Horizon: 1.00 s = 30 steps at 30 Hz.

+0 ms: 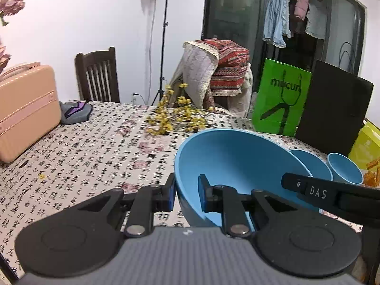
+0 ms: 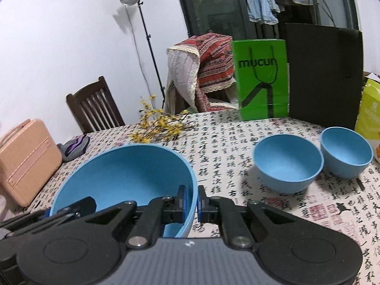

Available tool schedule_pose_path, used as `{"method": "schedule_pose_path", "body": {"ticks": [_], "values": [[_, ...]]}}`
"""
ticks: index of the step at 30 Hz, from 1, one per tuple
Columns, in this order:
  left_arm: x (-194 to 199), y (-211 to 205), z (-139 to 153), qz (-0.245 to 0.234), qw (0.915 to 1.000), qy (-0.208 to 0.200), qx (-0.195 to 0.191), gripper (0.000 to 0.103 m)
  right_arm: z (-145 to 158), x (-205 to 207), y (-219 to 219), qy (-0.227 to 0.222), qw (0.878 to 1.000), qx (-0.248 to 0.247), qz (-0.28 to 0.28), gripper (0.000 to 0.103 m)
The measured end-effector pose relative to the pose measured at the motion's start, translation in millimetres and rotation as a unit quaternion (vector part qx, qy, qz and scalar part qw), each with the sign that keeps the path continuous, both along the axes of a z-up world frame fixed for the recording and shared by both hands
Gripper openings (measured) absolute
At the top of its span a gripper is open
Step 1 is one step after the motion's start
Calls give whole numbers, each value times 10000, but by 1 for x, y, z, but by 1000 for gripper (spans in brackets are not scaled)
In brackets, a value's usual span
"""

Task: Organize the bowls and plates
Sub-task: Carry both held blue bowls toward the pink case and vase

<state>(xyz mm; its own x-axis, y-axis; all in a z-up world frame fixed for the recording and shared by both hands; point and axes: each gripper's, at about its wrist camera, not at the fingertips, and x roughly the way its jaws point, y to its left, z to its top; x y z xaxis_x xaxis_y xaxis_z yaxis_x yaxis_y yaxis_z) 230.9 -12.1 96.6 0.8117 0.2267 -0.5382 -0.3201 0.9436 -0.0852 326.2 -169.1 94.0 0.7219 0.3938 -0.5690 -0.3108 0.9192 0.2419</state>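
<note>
Calligraphy tablecloth (image 2: 237, 147), both tools (image 1: 186, 193) (image 2: 192, 200) pinching large blue bowl (image 2: 128, 173) rim, two smaller bowls (image 2: 288, 162) beside, yellow flowers (image 2: 156, 128) behind.

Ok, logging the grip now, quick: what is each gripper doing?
Left gripper: closed on the large blue bowl's rim.
Right gripper: closed on the same bowl's opposite rim.

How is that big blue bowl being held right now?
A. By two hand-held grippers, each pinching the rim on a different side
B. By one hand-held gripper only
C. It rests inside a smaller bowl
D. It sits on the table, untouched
A: the left hand-held gripper and the right hand-held gripper each clamp the rim of the big bowl, on opposite sides.
</note>
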Motion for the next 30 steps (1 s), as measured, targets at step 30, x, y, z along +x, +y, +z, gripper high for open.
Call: {"method": "schedule_pose_path", "body": {"ticks": [30], "values": [[-67,101,-25,947,9953,168,-116,19,-15,-40,118,83,9950,-8,992,9]]}}
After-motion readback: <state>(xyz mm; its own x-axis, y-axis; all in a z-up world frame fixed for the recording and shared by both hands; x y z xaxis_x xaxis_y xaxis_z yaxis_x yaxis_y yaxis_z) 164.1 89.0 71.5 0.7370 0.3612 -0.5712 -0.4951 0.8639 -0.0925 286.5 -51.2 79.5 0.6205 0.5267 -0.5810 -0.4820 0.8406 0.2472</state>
